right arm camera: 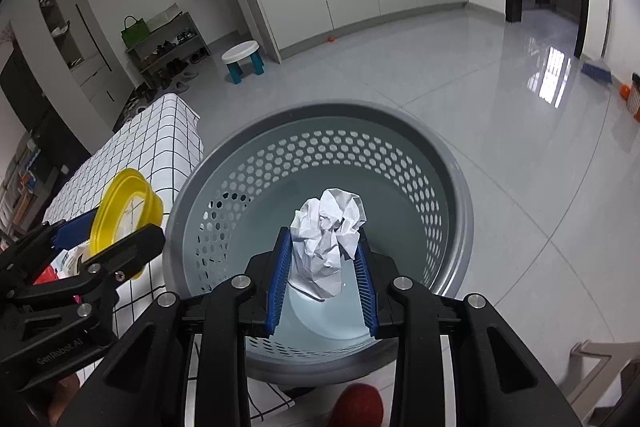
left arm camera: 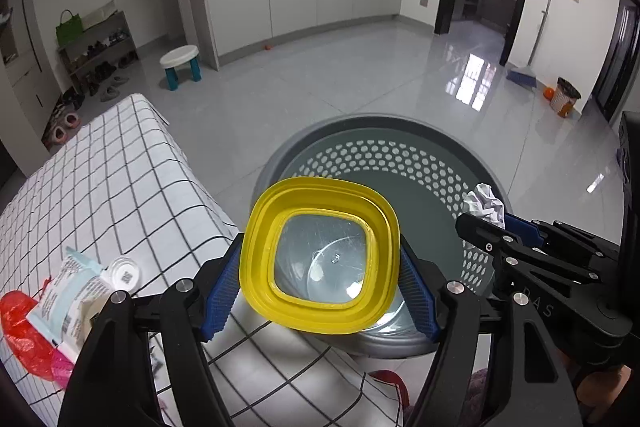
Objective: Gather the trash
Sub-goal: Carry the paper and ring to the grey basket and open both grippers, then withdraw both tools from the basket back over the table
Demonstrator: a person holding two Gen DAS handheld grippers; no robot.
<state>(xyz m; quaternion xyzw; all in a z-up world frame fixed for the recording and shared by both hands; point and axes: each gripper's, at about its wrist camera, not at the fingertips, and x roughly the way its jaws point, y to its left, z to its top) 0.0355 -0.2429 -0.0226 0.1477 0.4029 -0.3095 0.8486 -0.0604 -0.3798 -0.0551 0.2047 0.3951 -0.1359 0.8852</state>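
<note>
My left gripper point(left arm camera: 320, 291) is shut on a clear container with a yellow rim point(left arm camera: 320, 255), held at the near edge of the grey perforated bin point(left arm camera: 400, 131). My right gripper point(right arm camera: 323, 267) is shut on a crumpled white paper ball point(right arm camera: 330, 235), held over the open bin point(right arm camera: 224, 163). The paper ball point(left arm camera: 485, 203) and the right gripper also show in the left wrist view. The yellow container point(right arm camera: 124, 211) shows in the right wrist view at the left of the bin. The bin's bottom looks bare.
A table with a checked white cloth point(left arm camera: 100, 179) stands left of the bin. On it lie a white packet point(left arm camera: 68, 291), a small white cap point(left arm camera: 126, 269) and a red plastic bag point(left arm camera: 20, 331). A small stool point(left arm camera: 180, 61) stands farther back.
</note>
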